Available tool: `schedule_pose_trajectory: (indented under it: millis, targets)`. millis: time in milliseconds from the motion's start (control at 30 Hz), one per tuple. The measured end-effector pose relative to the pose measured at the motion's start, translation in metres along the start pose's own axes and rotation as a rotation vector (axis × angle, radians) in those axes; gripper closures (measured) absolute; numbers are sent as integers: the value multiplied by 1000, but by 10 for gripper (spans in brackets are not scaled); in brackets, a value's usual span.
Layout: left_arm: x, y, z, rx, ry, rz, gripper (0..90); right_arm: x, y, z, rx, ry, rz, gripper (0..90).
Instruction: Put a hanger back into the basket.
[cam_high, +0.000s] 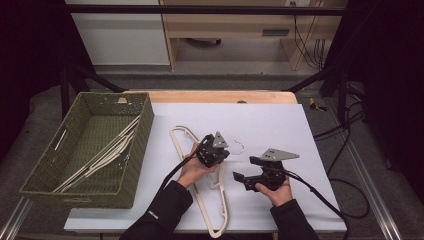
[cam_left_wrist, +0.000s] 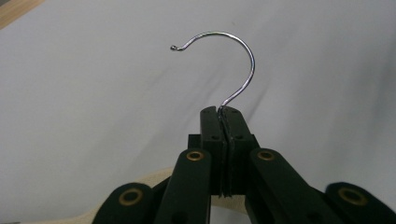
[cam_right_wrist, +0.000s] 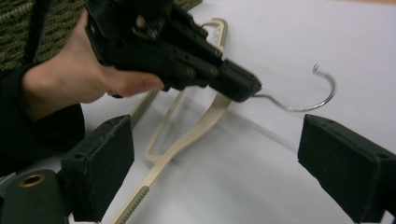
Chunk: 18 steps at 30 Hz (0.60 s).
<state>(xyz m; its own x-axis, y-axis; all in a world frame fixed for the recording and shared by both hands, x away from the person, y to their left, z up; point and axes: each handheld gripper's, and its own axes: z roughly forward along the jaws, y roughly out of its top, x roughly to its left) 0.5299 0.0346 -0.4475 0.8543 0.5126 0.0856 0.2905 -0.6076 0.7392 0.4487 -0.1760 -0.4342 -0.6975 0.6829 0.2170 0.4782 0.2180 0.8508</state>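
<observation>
High view: cream hanger (cam_high: 216, 200), thin steel hook; left gripper (cam_high: 226, 152) fingers clamp hook; right gripper (cam_high: 243, 168) wide open.

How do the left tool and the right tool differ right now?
The left tool is shut on the wire hook of the cream hanger; the right tool is open and holds nothing. The left one sits over the hanger; the right one is beside it, over the white sheet. Both are black and hand-held.

Left gripper (cam_high: 223, 150) — jaws pressed tight together, angled forward and right, hand wrapped around its body. Right gripper (cam_high: 246, 168) — jaws spread wide, pointing left, held just beside the left.
</observation>
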Motion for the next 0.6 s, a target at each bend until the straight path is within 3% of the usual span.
schedule_pose_trajectory:
  millis: [233, 600]
  targets:
    - [0, 0, -10, -26, 13, 11, 888, -1, -8, 24, 46, 20, 58, 157]
    - [-1, 2, -21, -55, 27, 17, 888, 6, -6, 48, 78, 37, 62, 226]
